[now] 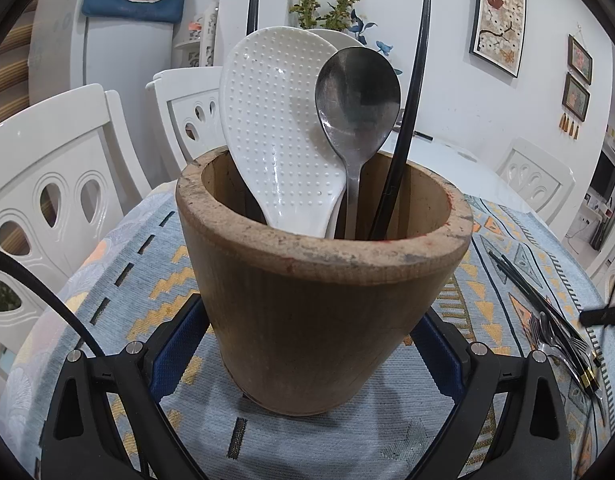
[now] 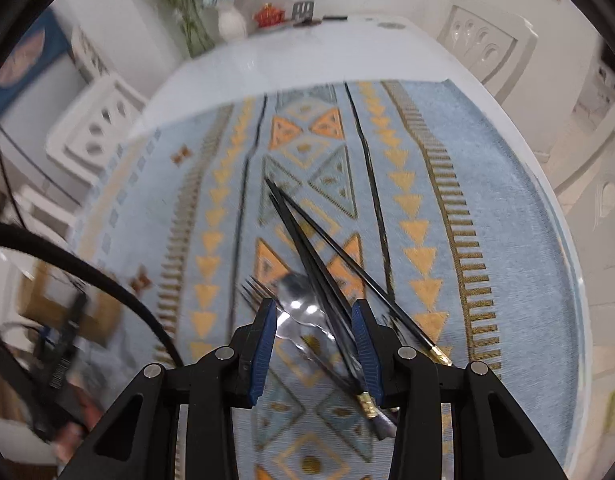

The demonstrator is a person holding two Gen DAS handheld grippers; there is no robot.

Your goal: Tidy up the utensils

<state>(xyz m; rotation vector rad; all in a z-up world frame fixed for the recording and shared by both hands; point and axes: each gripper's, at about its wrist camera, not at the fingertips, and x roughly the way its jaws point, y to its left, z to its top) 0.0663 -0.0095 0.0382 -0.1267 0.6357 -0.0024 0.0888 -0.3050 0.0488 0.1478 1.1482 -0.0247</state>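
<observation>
A brown wooden cup (image 1: pixel 319 312) stands on the patterned cloth, and my left gripper (image 1: pixel 307 344) is shut on it, with a blue pad against each side. In the cup stand a white dimpled rice paddle (image 1: pixel 275 128), a metal spoon (image 1: pixel 357 96) and black chopsticks (image 1: pixel 411 108). In the right wrist view my right gripper (image 2: pixel 314 308) points down over a loose pile. Its jaws stand open around black chopsticks (image 2: pixel 307 248) and a shiny spoon (image 2: pixel 301 304), with the pads not pressing on either. A fork (image 2: pixel 253 290) lies by the left fingertip.
The blue and orange patterned cloth (image 2: pixel 447 200) covers a round white table (image 2: pixel 347 48). White chairs (image 1: pixel 47 184) ring the table. A vase of flowers (image 2: pixel 229 20) and small items stand at the far edge. A black cable (image 2: pixel 107 276) hangs at the left.
</observation>
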